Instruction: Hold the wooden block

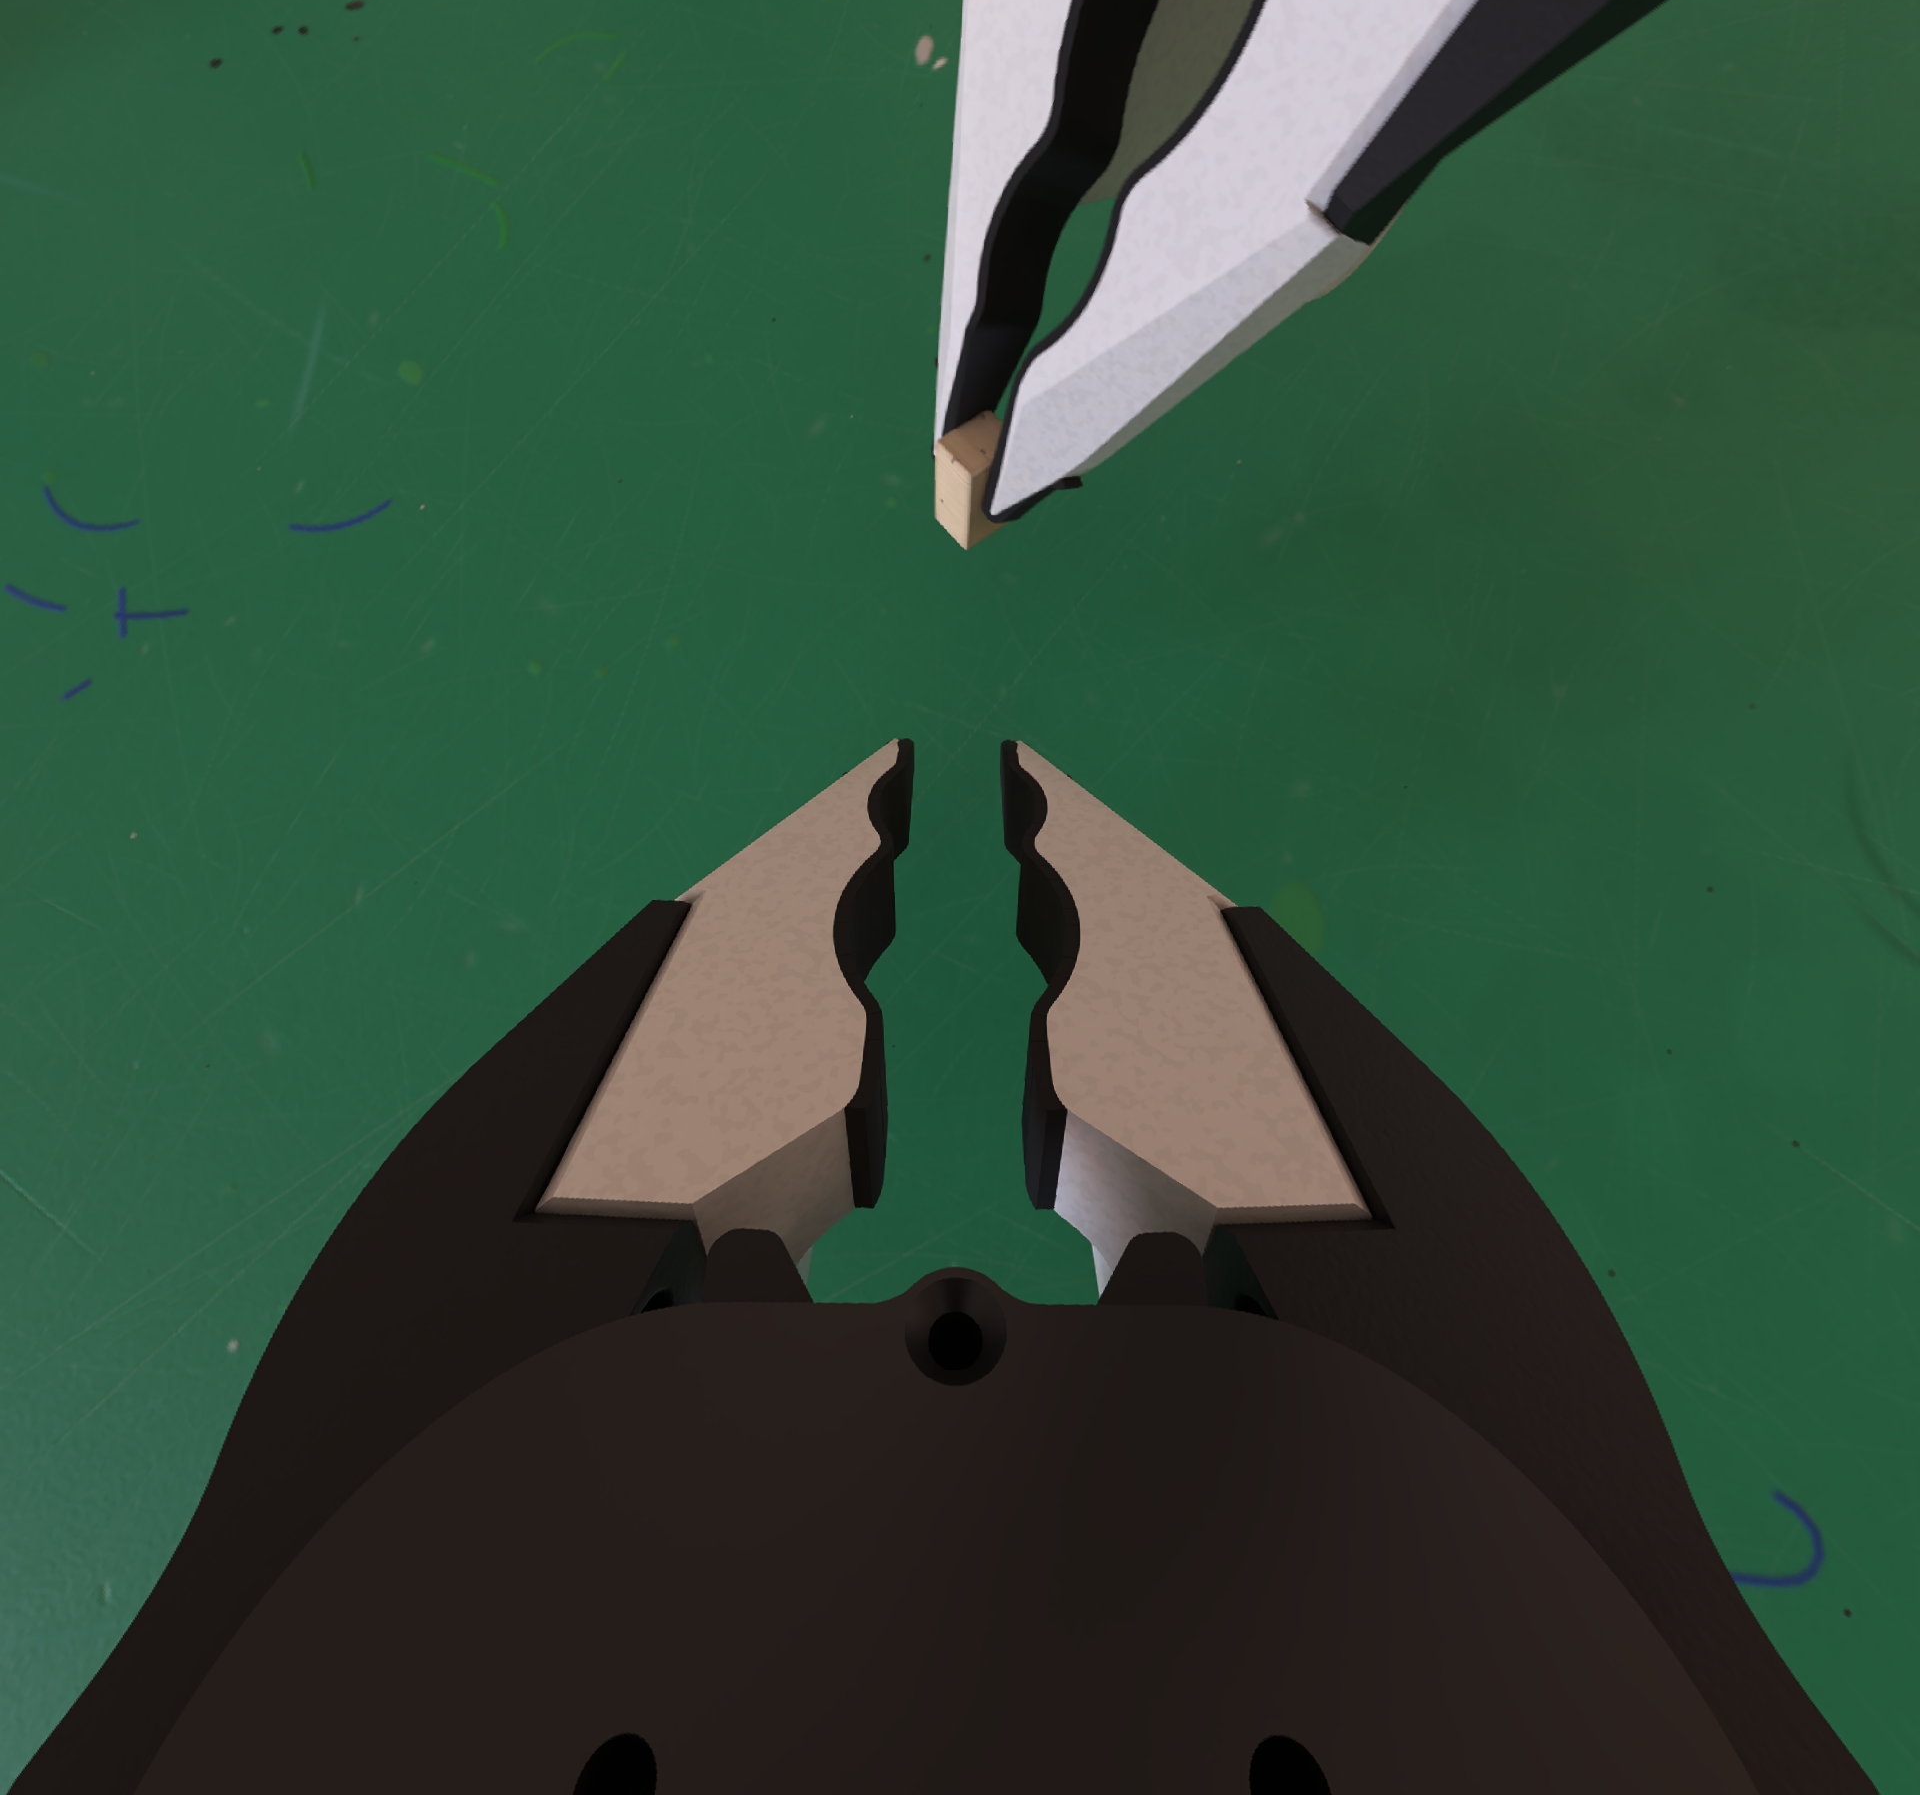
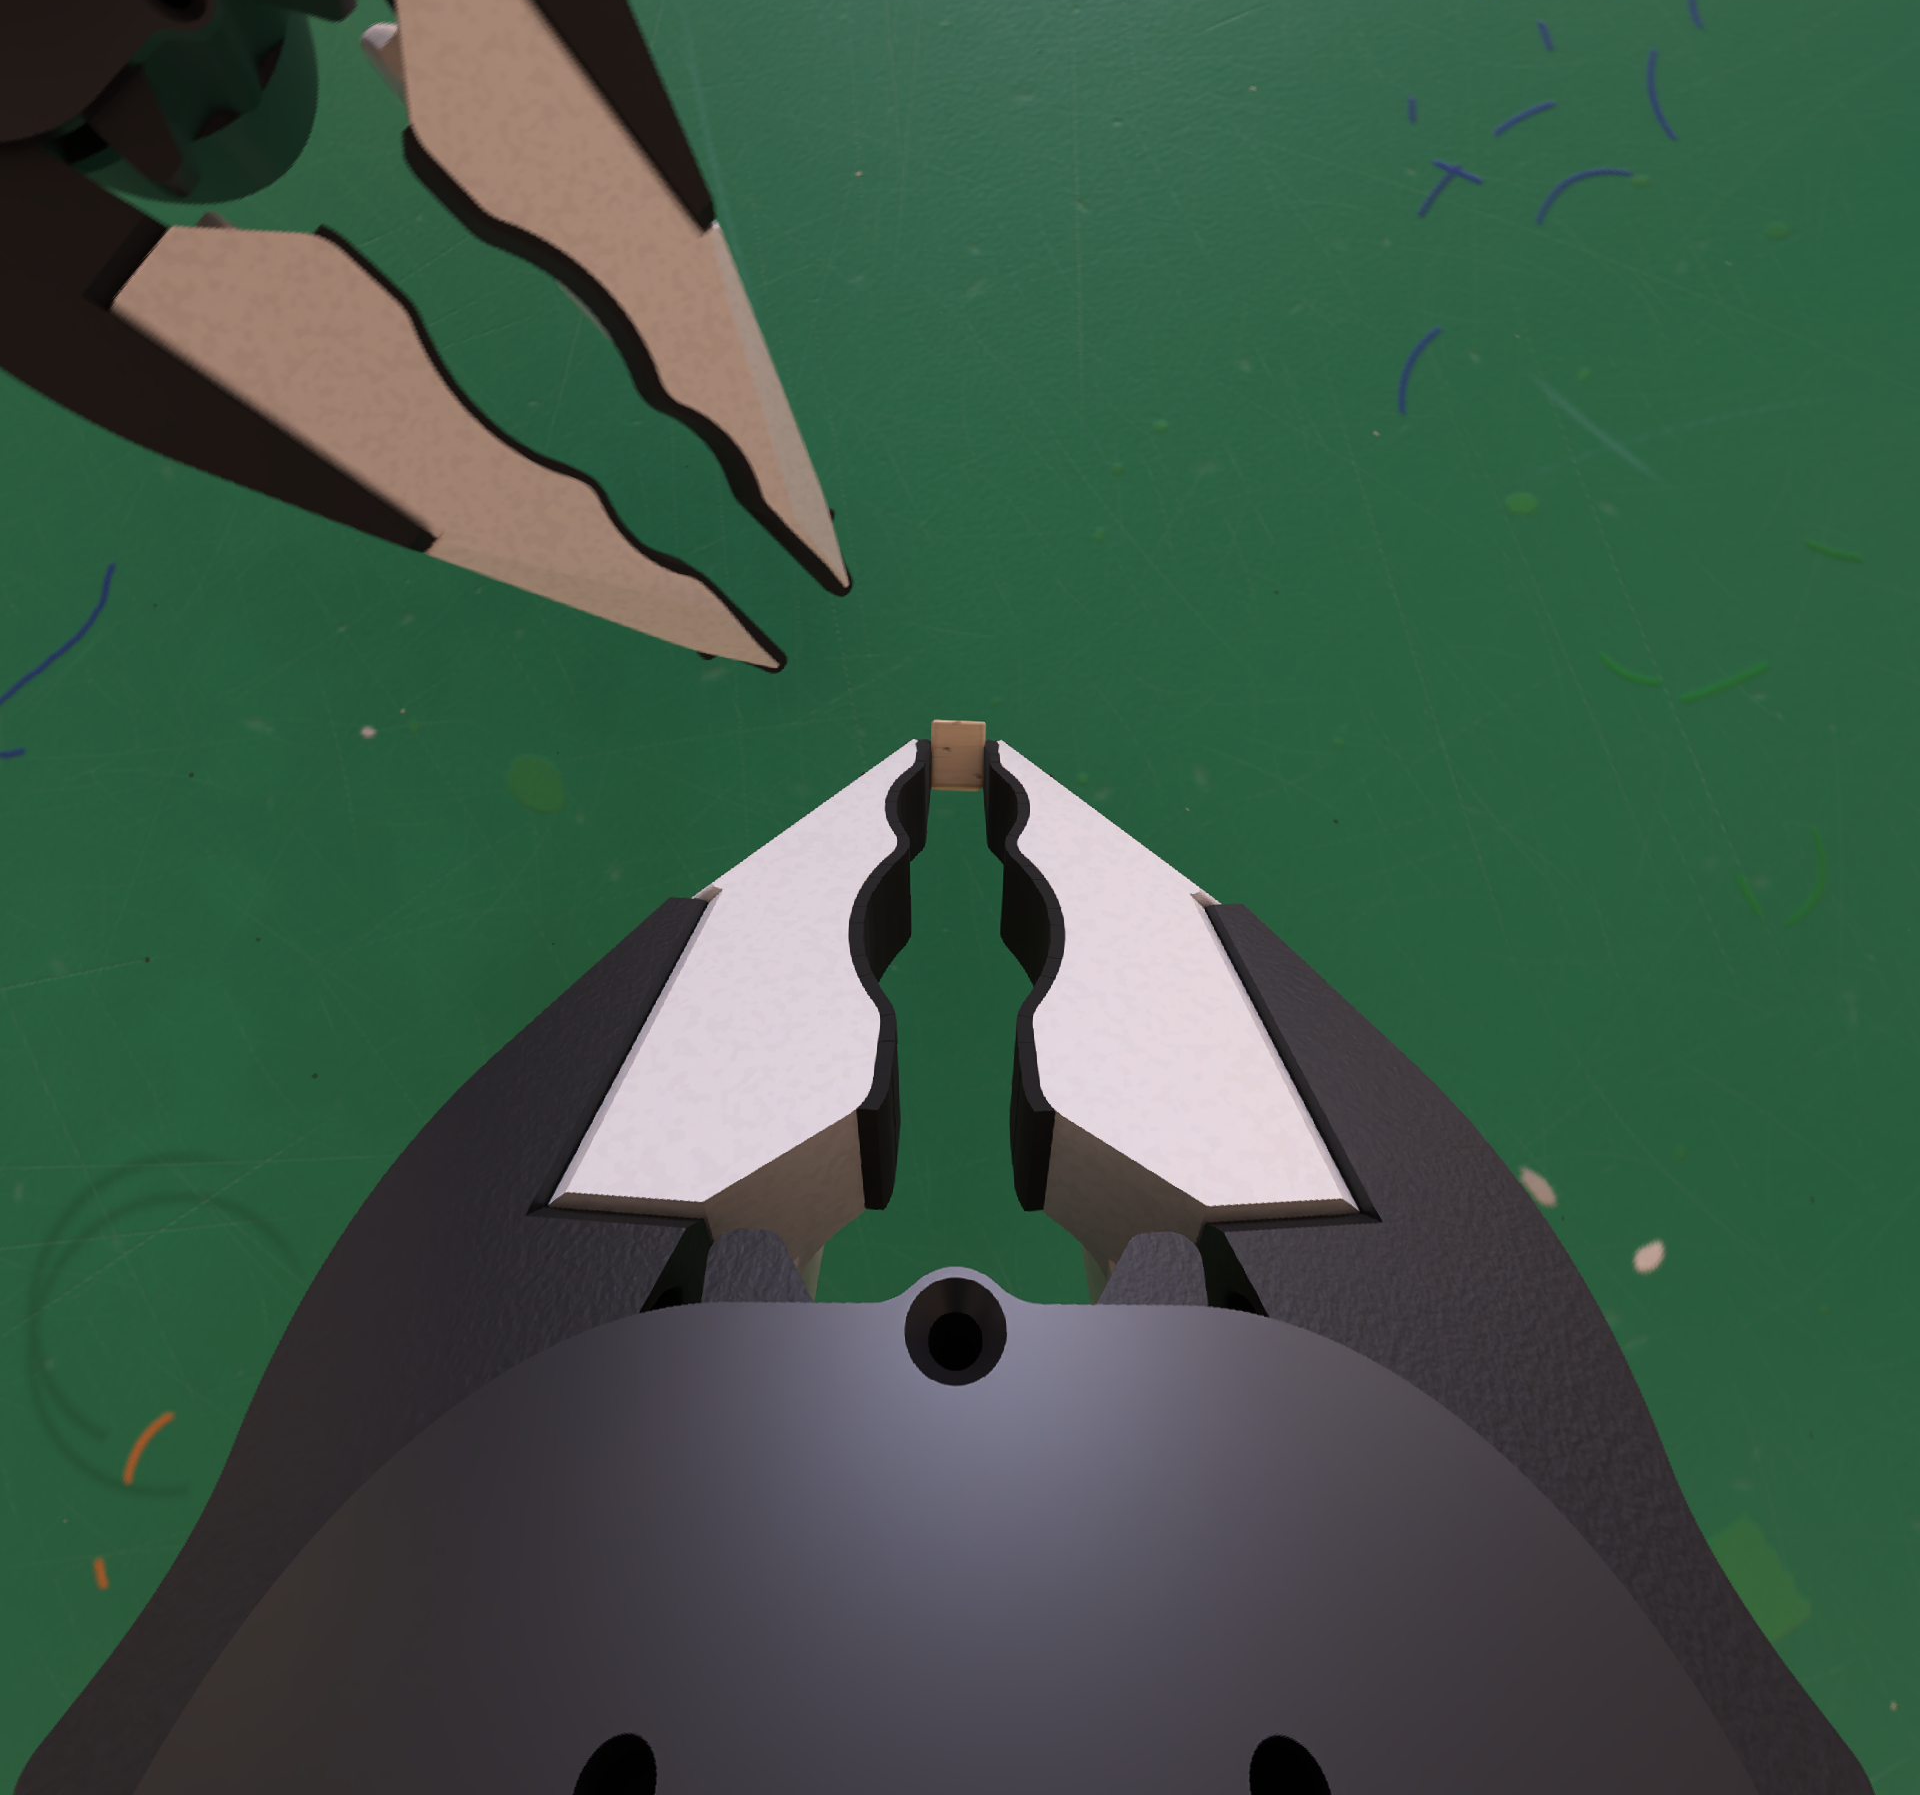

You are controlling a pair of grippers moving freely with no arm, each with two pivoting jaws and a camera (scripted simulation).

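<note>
The wooden block (image 2: 958, 756) is small and pale tan, pinched between the tips of my right gripper (image 2: 956, 758), which has white fingers and is shut on it. In the left wrist view the block (image 1: 961, 493) sticks out from the right gripper's tips (image 1: 977, 483), which come down from the top right. My left gripper (image 1: 956, 753), with tan fingers, is empty, its jaws a narrow gap apart, a short way in front of the block. It also shows in the right wrist view (image 2: 812, 625), at the upper left, tips close to the block.
A green mat (image 1: 416, 810) with scratches, blue pen marks (image 2: 1558, 135) and small specks lies under everything. No other objects stand on it.
</note>
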